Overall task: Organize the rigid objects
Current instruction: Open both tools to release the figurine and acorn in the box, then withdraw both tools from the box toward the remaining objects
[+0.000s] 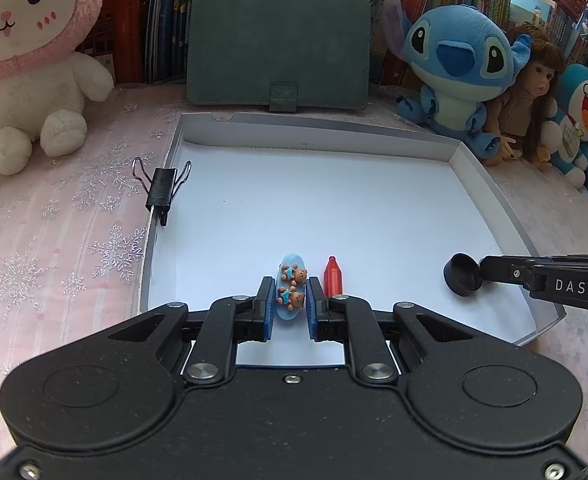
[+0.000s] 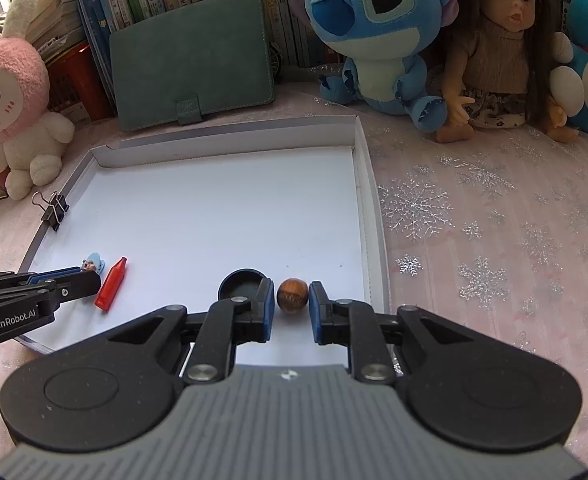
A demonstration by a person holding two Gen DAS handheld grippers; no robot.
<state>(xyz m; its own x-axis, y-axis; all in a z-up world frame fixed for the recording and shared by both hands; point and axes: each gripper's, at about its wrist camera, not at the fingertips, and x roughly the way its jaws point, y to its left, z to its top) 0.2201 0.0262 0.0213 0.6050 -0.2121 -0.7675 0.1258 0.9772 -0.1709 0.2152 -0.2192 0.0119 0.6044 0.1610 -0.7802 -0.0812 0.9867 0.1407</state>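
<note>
Already the red crayon (image 1: 333, 276) and black cap (image 1: 463, 274) lie in the white tray (image 1: 198, 136); the left gripper (image 1: 291, 305) pinches the bear clip (image 1: 292, 288) at six o'clock there, the right gripper (image 2: 292, 307) stands slightly parted around the brown ball (image 2: 292, 295), not yet clear

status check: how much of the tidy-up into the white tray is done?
Done: red crayon, black cap and binder clip are already at the white tray, the clip on its rim.
In hand: left tongs grip the blue bear hair clip, low over the tray; right tongs straddle the brown ball, small gaps showing.
Left: release the clip. Nothing else loose is visible on the cloth.
</note>
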